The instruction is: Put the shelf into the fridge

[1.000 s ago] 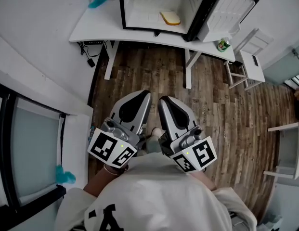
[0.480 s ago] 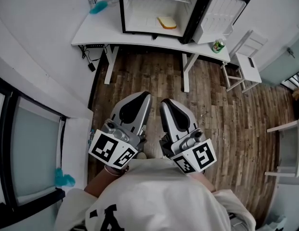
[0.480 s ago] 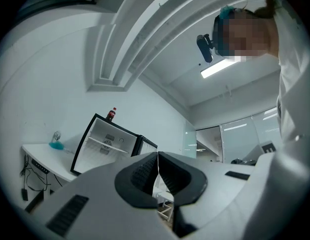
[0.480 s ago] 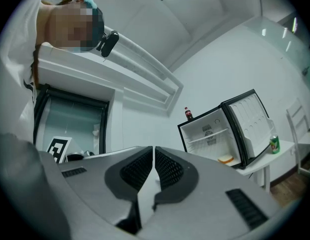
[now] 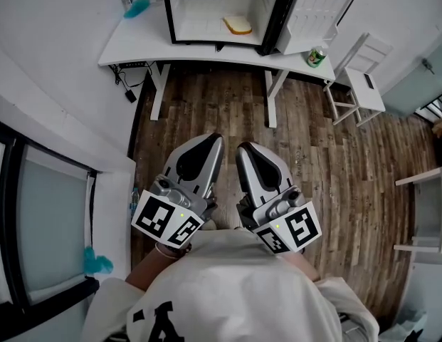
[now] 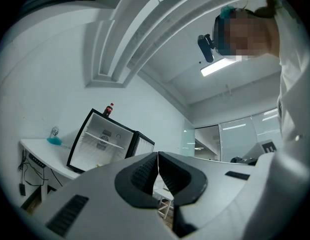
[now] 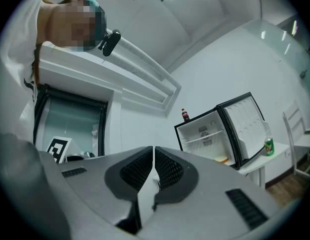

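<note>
Two grippers, held side by side near the person's body above the wood floor (image 5: 206,112). Left gripper (image 5: 210,141): jaws fully together, pads meeting, nothing between them. Right gripper (image 5: 247,149): jaws likewise closed, nothing held. Neither touches anything; the two bodies sit just beside each other, tips pointing the same way.

Desk (image 5: 171,47): white, well ahead of both tips, spanning wider than the pair.

Fridge (image 5: 169,9): stands on the desk, straight ahead of the tips and well apart from them. Its door (image 5: 313,13) is swung open toward the right gripper's side.

Shelf (image 7: 203,137): white wire, seated in the upper part of the fridge cavity. It lies level, its long axis running side wall to side wall, crosswise to the line the grippers point along. No gripper is in contact with it.

Bread (image 5: 238,25): on the fridge floor, below the shelf, toward the door side.

Can (image 5: 317,57): green, on the desk under the open door.

Bottle (image 7: 185,115): upright on the fridge top.
</note>
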`<state>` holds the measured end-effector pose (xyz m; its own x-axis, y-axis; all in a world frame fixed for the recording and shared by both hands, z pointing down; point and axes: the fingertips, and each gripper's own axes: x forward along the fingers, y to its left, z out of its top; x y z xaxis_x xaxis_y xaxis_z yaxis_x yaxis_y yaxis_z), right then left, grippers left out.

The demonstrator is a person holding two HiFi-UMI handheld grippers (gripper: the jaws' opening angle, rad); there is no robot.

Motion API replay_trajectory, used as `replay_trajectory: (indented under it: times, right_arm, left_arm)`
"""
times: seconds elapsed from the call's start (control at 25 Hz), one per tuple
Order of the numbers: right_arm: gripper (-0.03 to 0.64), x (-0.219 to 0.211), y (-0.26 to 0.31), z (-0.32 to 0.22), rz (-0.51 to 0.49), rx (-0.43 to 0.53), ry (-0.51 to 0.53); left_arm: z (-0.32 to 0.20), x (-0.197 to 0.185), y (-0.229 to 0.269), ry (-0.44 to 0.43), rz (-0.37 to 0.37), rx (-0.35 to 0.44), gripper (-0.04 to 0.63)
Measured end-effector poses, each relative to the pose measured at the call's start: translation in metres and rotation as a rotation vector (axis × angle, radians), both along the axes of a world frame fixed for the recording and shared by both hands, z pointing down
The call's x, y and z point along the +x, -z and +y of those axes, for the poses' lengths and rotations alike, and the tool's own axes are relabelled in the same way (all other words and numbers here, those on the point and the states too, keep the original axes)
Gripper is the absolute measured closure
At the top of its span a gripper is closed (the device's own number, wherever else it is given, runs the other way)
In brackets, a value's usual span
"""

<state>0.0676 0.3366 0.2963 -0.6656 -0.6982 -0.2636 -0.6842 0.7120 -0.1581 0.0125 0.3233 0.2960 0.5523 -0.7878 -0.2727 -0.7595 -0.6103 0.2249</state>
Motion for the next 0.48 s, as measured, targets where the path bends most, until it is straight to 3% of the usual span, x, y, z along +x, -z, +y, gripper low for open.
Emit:
replay_trajectory:
  times: [0.48]
  right_arm:
    - [0.58,0.0001,0.0014,0.0052,0.009,0.017,-0.001]
  left_arm:
    - [0.0039,0.0013,0.0045,-0.001,-0.005,0.019,0.588]
